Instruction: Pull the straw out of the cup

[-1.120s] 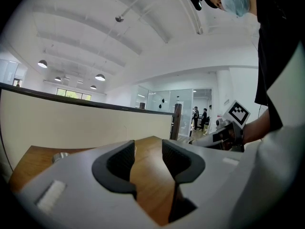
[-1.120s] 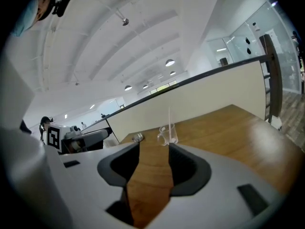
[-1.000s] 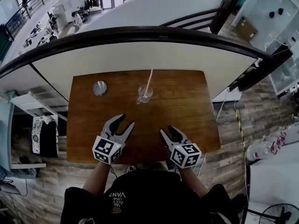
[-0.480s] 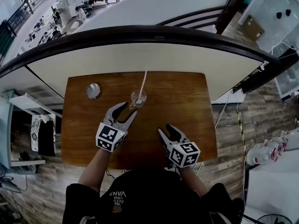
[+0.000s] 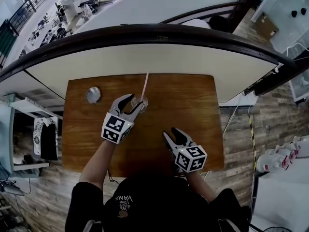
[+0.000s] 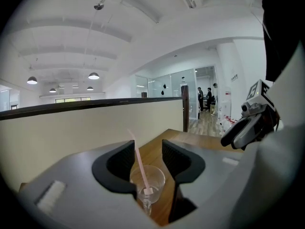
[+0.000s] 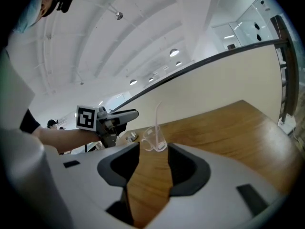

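A clear glass cup (image 5: 140,102) stands on the brown wooden table (image 5: 188,105) with a pale pink straw (image 5: 145,83) leaning out of it toward the far edge. My left gripper (image 5: 133,103) is open, its jaws on either side of the cup; in the left gripper view the cup (image 6: 147,182) and straw (image 6: 138,160) sit between the two black jaws, with gaps at both sides. My right gripper (image 5: 171,137) is open over the table's near middle, apart from the cup (image 7: 154,139), and holds nothing. The left gripper (image 7: 110,120) shows in the right gripper view.
A small round metal lid or dish (image 5: 93,94) lies at the table's far left. A cream partition with a dark curved rail (image 5: 145,35) runs behind the table. Wood floor lies to the right, below the table's edge.
My left gripper moved forward to the cup and now has it between its jaws. The right gripper stayed near the front of the table.
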